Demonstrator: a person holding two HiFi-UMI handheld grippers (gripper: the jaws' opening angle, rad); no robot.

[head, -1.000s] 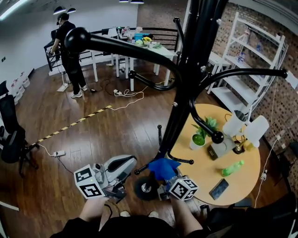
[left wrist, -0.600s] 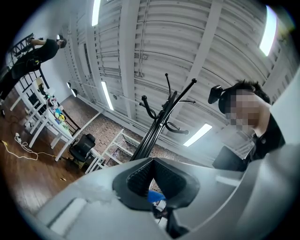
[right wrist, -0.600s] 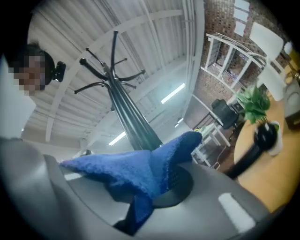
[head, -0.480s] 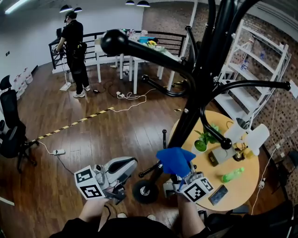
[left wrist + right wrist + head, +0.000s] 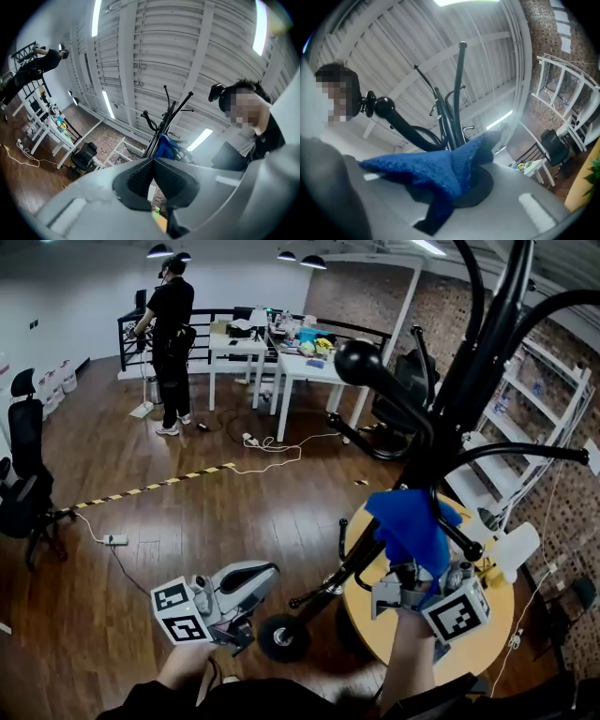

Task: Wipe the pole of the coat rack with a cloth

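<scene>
The right gripper had its jaws clamped on a blue cloth, which draped over them at mid-height of the coat rack's black pole. In the right gripper view the cloth lay bunched across the jaws, with the pole rising just behind it; whether they touched could not be told. The left gripper hung low near the rack's base, its 2 jaws closed together on nothing.

To wipe well, the cloth probably needed pressing flat onto the pole and drawing along it in 1 long stroke. The hook arms branching nearby could snag the loose folds, so working between them looked wise. The idle left gripper might steady the rack against tipping.
</scene>
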